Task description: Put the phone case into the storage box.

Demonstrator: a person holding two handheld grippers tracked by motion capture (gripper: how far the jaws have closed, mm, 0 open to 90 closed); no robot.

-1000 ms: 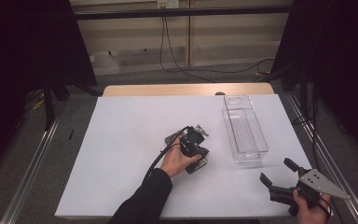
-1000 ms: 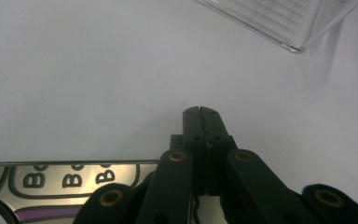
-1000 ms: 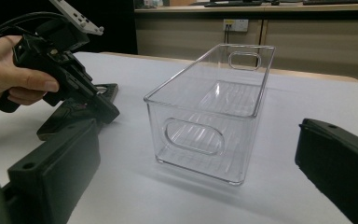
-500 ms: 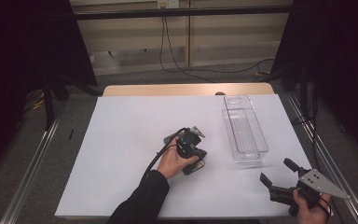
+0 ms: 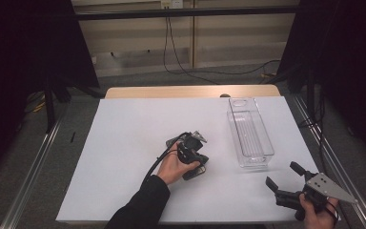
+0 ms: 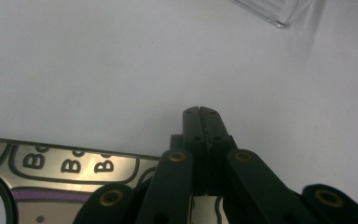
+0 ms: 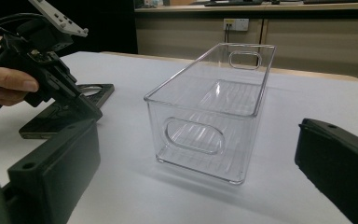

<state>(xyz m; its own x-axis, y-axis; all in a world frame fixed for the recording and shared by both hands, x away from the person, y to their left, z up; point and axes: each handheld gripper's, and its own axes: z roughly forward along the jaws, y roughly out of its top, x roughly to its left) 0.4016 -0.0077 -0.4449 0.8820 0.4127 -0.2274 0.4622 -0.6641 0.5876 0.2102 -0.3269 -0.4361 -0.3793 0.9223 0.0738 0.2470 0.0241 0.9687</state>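
One flat dark packet (image 7: pixel 60 114), printed lettering | left tongs (image 6: pixel 200 112) closed, empty | right tongs (image 5: pixel 282 175) wide

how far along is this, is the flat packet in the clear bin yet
Not yet. The clear bin is empty. The left gripper, fingers shut, presses down at the edge of the flat packet on the table. The right gripper waits open. Lifting and placing remain.
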